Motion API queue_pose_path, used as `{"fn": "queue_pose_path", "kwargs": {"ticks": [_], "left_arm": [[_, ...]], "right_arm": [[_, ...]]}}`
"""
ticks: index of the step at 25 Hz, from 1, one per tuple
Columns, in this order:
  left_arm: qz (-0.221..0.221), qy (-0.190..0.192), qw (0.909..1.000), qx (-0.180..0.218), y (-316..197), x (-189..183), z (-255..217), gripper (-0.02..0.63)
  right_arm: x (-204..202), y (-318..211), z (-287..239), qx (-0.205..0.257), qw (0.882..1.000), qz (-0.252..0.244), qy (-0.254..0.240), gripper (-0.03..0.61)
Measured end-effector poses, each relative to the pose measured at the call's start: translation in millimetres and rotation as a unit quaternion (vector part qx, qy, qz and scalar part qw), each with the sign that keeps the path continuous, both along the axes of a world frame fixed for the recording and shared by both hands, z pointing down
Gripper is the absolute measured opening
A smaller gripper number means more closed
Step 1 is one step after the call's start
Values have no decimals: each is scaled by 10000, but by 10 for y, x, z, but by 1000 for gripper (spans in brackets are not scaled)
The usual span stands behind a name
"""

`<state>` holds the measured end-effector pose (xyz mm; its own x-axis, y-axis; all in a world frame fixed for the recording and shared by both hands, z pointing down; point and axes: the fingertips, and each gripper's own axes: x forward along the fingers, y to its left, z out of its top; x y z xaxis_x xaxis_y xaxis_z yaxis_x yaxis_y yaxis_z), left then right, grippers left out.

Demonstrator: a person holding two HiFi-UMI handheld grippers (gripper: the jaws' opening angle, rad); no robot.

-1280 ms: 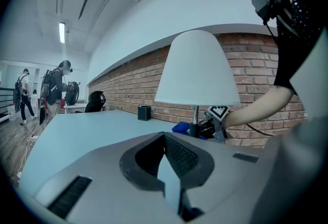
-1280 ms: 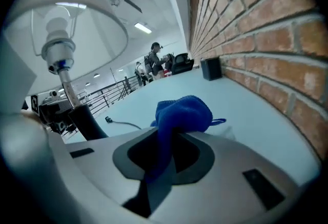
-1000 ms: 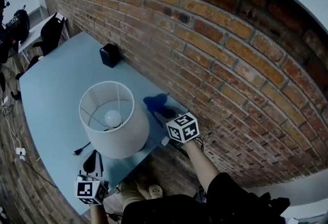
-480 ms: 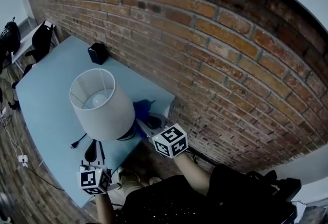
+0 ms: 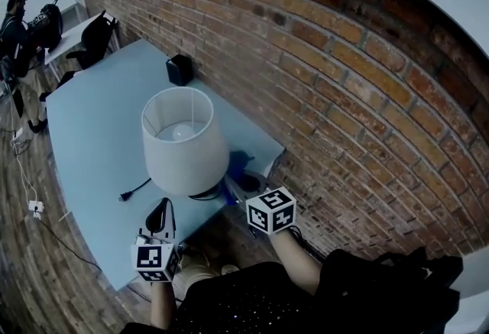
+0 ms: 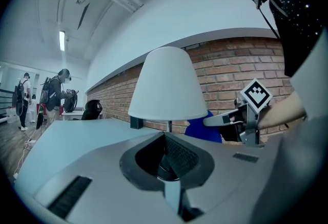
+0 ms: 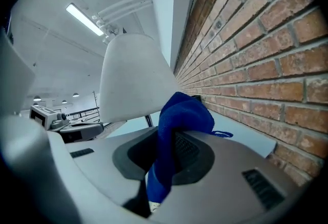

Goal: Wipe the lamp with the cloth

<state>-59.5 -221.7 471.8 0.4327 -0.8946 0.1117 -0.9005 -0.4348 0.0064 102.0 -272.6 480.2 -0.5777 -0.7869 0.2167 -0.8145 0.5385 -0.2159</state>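
Pale blue is the table [image 5: 84, 126] on which everything is set, and a dark chair [image 5: 95, 33] is seen at its far left end. Near the table's front edge the left gripper [image 5: 163, 212] is held low and pointed towards the lamp; in the left gripper view its jaws are seen pressed together with nothing between them. A black cord [image 5: 136, 190] is laid on the table just left of the lamp's foot. The lamp [image 5: 183, 143] is stood upright near the table's right end, with its white shade open at the top and a bulb visible inside. A small black box [image 5: 179, 69] is placed behind it by the wall. Just right of the lamp's base the blue cloth [image 5: 238, 164] is clamped in the right gripper [image 5: 241, 186], bunched above the jaws and hung down between them. A red brick wall [image 5: 344, 72] is seen along the right.
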Motion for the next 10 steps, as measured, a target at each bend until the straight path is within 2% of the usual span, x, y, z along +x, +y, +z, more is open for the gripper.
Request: {"fn": "queue_pose_path", "kwargs": {"ticks": [10], "left_arm": [[81,17,9999,-94,-38,15,25,9]], "right_arm": [[-15,25,73,-158,9998,57,-124,61]]}}
